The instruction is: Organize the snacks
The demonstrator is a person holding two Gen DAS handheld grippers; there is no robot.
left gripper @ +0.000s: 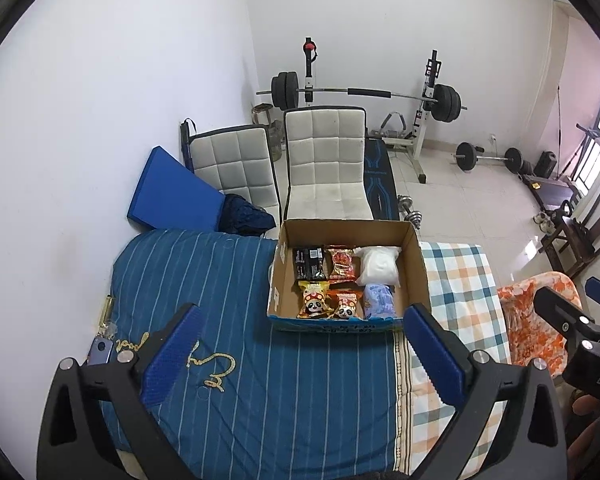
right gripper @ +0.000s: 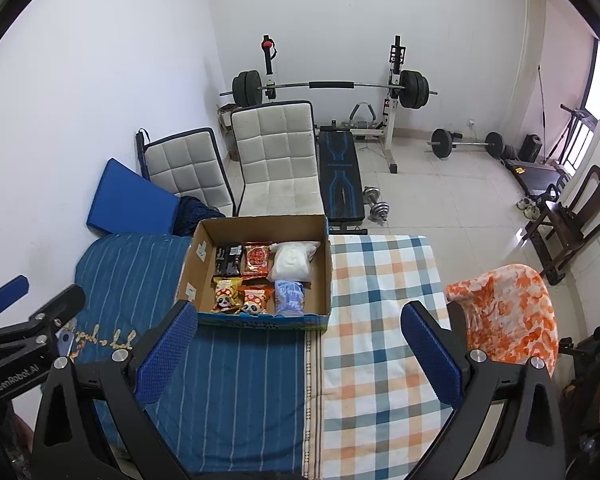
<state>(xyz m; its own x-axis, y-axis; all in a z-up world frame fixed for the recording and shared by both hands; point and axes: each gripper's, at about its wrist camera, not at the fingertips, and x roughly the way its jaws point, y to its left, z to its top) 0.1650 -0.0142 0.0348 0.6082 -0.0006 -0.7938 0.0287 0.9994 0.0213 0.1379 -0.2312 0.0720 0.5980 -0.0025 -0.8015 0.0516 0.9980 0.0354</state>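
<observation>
Surface: a bed [left gripper: 260, 380] is covered on the left by a blue striped quilt [right gripper: 236, 392] and on the right by a checked sheet [right gripper: 380, 320].
Room: white walls and a pale tiled floor are seen; a blue pad [left gripper: 172, 192], two white padded chairs [left gripper: 328, 168], a barbell rack [left gripper: 364, 94] and a dark weight bench [right gripper: 340, 180] are ranged beyond the bed.
Cardboard box [left gripper: 416, 264]: set open on the bed, across the seam of quilt and sheet.
Snack packets [left gripper: 340, 284]: six are laid inside the box in two rows; black, red and white behind, two panda packets and a pale blue one in front.
Left claw [left gripper: 300, 344]: spread fully wide above the quilt, nothing between its blue pads.
Right claw [right gripper: 296, 344]: likewise held wide apart, nothing gripped.
Left view only: a small object [left gripper: 102, 350] at the quilt's left edge is shown, too small to identify.
Right view only: the weight bench is shown whole, with a dumbbell [right gripper: 374, 202] beside it.
Cut off: an orange patterned cloth [right gripper: 508, 312] is draped over something hidden.
</observation>
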